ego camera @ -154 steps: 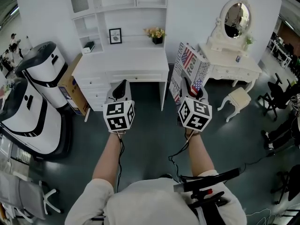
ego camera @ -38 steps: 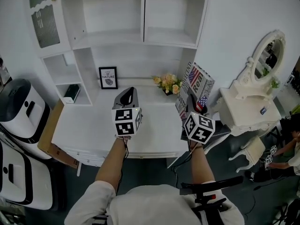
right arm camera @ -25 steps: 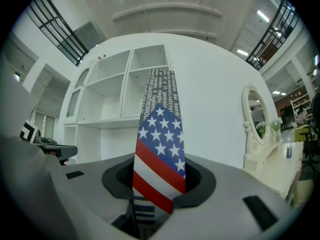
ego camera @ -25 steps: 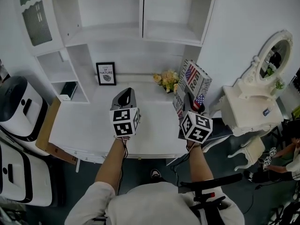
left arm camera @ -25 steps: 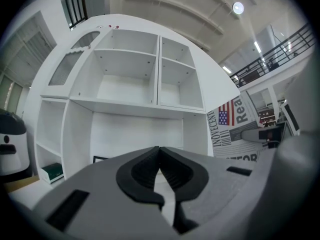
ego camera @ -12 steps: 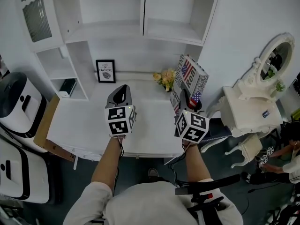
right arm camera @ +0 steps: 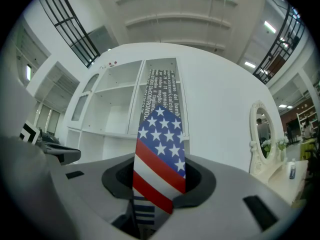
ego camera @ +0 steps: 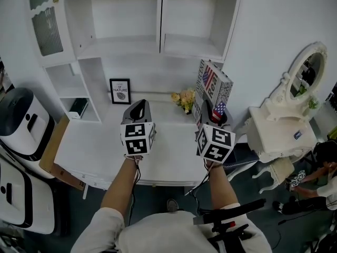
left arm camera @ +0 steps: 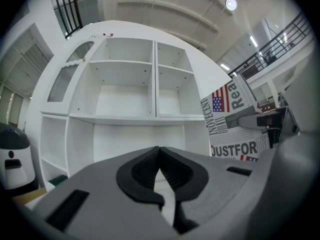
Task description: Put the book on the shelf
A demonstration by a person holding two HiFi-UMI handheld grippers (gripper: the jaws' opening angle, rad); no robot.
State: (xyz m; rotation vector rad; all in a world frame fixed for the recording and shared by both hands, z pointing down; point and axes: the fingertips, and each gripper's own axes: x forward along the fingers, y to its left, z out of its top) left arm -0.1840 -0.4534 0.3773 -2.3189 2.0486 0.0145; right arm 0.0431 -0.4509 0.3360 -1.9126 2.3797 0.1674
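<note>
While the left tool sits closed, the book stands clamped in the right tool.

The shelf stands at the far side above the tabletop, with a frame at the tabletop's far edge and flowers to the frame's right. The book stands upright between the jaws of the right hand-held gripper, just right of the flowers and below the shelf's right compartment. The left hand-held gripper is over the middle of the tabletop, and a dresser stands to the tabletop's right.
</note>
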